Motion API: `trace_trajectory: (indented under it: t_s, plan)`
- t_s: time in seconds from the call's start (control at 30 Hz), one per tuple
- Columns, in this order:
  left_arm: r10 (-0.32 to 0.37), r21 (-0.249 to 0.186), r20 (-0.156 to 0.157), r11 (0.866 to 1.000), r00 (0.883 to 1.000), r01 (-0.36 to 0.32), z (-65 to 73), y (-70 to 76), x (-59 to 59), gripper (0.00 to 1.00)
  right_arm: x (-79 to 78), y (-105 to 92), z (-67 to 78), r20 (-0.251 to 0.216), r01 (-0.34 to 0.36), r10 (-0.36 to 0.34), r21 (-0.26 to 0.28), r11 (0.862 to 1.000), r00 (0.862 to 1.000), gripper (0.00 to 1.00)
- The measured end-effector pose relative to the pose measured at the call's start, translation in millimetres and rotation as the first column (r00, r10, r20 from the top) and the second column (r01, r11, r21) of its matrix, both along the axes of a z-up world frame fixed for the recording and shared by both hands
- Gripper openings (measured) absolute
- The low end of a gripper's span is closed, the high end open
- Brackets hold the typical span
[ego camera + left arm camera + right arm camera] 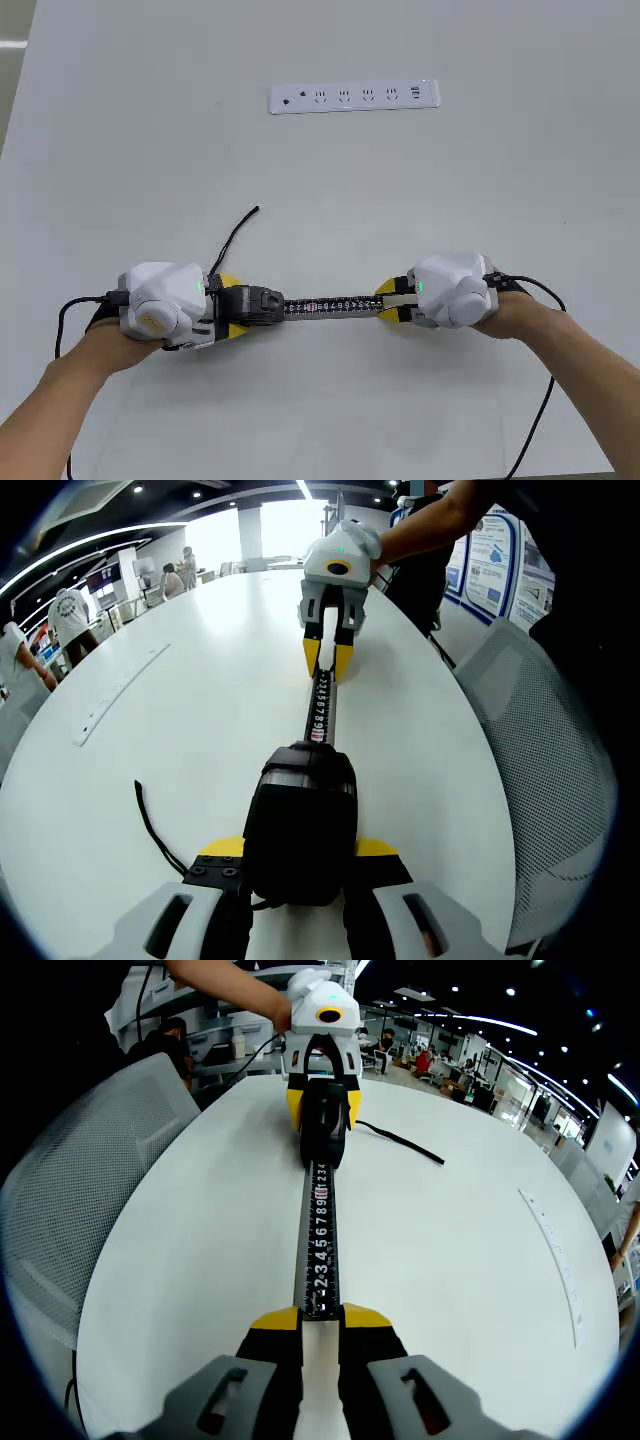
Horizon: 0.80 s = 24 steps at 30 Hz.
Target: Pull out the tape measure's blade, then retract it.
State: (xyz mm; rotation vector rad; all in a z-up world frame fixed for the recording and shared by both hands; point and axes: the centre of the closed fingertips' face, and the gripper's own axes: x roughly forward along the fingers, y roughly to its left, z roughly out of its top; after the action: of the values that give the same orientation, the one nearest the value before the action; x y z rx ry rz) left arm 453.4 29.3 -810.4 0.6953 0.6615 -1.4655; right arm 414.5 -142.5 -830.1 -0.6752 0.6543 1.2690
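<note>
Stretching a tape measure [258, 303] between two handheld grippers, a person keeps its black case clamped in the jaws of the left gripper [235, 305], while the jaws of the right gripper [390, 302] are pinched tight on the free end of the blade [330, 305]. The blade runs straight between them, numbers up, low over the white table [420, 190]; whether it touches the surface cannot be told. The case's black wrist strap [233, 240] trails loose across the table, away from the person, near the left gripper. A white power strip [353, 96] lies well apart toward the table's far side, off the blade's line. In the gripper views a grey mesh chair [545, 780] stands at the table's near edge, and people [65, 620] are in the open office beyond.
</note>
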Motion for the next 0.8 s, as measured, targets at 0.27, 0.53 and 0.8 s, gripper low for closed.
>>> trace_trajectory:
  t_s: [0.27,0.53,0.8]
  plan:
    - [0.0,0.0,0.0,1.0,1.0,0.0,-0.7,-0.8,0.4,0.32,-1.8,-11.2,-0.7,-0.001,0.006,-0.006,-0.01,1.0,1.0,0.11]
    - [0.002,0.001,-0.001,1.0,1.0,-0.002,-1.0,-1.2,0.6,0.32,-2.8,-17.5,-0.9,-0.004,0.01,-0.01,-0.017,1.0,1.0,0.11]
    - [0.004,0.001,-0.001,1.0,1.0,-0.004,-0.6,-1.4,0.6,0.32,-4.5,-25.4,0.3,-0.005,0.01,-0.01,-0.025,1.0,1.0,0.11]
